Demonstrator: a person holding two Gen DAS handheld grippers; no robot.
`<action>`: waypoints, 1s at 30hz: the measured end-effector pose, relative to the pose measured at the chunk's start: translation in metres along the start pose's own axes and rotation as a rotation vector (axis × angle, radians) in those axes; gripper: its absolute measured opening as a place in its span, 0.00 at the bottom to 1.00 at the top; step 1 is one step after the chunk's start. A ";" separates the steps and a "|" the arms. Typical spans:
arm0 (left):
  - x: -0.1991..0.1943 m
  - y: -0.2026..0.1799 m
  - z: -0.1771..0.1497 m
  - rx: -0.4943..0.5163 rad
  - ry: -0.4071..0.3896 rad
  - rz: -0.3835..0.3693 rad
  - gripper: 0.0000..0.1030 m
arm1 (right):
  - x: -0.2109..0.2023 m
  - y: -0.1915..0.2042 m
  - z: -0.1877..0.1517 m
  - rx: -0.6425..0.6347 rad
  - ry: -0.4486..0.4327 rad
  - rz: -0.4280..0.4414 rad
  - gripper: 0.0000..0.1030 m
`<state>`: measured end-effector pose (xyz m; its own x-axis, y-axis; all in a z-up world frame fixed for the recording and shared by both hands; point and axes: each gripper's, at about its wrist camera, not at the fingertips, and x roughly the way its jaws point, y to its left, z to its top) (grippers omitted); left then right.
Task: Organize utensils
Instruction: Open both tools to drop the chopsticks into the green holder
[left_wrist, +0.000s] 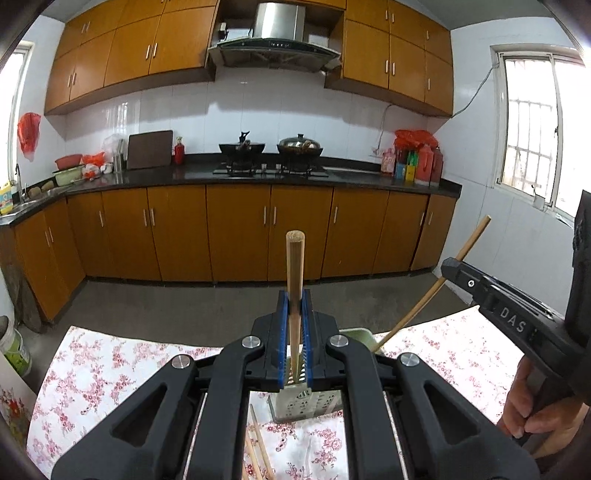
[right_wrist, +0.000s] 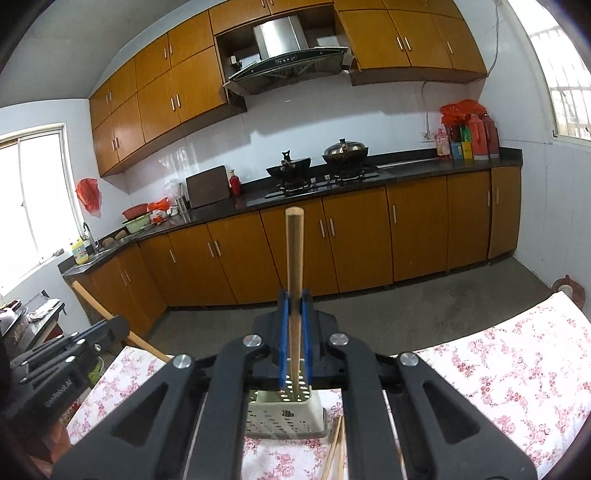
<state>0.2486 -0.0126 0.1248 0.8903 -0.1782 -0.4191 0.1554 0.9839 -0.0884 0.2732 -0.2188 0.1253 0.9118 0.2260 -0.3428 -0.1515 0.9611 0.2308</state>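
Each tool is clamped on 1 wooden chopstick: left tool (left_wrist: 294, 317), left chopstick (left_wrist: 294, 266); right tool (right_wrist: 294, 314), right chopstick (right_wrist: 294, 258). The perforated holder (right_wrist: 286, 413) sits just below. They're light, stiff and smooth, so grip mid-shaft.

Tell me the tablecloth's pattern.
White tablecloth with small pink and red flowers, clearest in the right wrist view.

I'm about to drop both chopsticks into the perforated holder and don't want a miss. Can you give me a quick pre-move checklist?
1. Left gripper shut on its chopstick: ok.
2. Right gripper shut on its chopstick: ok.
3. Perforated holder upright on the floral tablecloth: ok.
4. Chopstick tips over the holder's opening: cannot tell, the fingers hide it.
5. The two grippers apart from each other: ok.
6. Loose chopsticks left beside the holder: not ok.
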 end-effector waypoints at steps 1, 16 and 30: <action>-0.001 0.000 -0.001 -0.002 0.005 0.001 0.07 | 0.000 0.000 -0.002 0.001 0.000 0.001 0.10; -0.055 0.016 0.008 -0.058 -0.058 0.042 0.37 | -0.063 -0.008 0.000 0.003 -0.057 -0.044 0.30; -0.079 0.049 -0.074 -0.030 0.051 0.163 0.38 | -0.062 -0.076 -0.132 0.041 0.254 -0.197 0.32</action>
<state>0.1543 0.0490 0.0866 0.8794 -0.0177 -0.4757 -0.0028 0.9991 -0.0425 0.1780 -0.2852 0.0084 0.7971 0.0734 -0.5994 0.0388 0.9843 0.1723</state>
